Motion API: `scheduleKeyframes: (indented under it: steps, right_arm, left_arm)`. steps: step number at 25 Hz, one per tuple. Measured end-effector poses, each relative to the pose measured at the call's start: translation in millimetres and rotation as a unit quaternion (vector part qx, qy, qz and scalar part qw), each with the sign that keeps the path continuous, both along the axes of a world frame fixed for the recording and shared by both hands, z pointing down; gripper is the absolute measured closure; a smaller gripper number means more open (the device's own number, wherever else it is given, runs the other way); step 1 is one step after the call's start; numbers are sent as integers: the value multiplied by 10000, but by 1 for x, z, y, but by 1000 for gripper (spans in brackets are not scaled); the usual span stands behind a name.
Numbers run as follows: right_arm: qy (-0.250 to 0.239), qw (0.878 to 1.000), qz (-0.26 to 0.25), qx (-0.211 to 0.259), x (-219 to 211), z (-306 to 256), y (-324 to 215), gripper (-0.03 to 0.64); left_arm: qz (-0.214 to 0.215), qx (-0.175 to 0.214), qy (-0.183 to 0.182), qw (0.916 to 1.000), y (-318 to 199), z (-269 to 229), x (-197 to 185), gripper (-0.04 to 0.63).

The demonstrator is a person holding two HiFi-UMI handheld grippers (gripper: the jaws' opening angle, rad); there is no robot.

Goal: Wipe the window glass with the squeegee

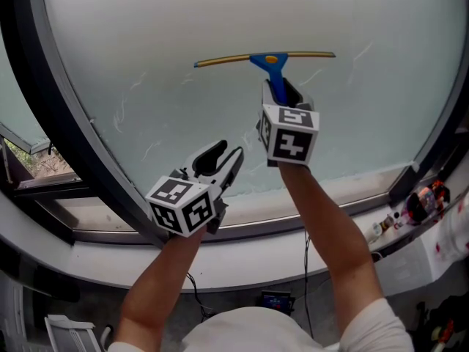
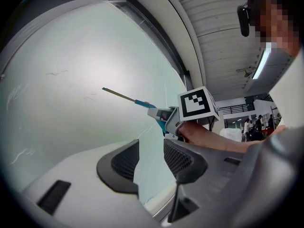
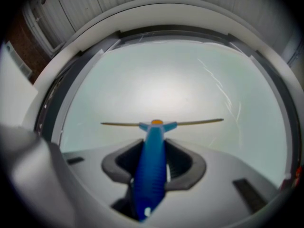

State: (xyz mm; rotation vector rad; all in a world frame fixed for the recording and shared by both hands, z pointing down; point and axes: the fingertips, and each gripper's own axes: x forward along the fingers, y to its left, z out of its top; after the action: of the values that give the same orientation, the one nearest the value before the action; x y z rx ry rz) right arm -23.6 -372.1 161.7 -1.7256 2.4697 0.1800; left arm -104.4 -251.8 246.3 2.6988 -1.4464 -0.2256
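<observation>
Squeegee (image 1: 267, 59) handle clamped in the right gripper (image 1: 282, 94), blade on the window glass (image 1: 183, 35), left gripper (image 1: 218, 163) idle with jaws apart; wiping seems underway, likely a steady downward pull next.

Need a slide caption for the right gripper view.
Blue squeegee clamped in the right tongs, blade level across the window glass.

There are one squeegee (image 1: 265, 59), one window pane (image 1: 146, 42) and two hand-held grippers (image 1: 228, 152) (image 1: 283, 91).

Blue squeegee (image 1: 270, 61), blade level on frosted window glass (image 1: 183, 86)
</observation>
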Motion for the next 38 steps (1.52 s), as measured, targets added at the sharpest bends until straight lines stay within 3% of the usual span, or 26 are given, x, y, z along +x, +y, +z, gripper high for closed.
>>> scheduleKeyframes:
  steps: [38]
  right_arm:
    - [186,9980,-120,-591,7,123,2,465]
  left_arm:
    - [101,-719,29,9974,-1,86,23,413]
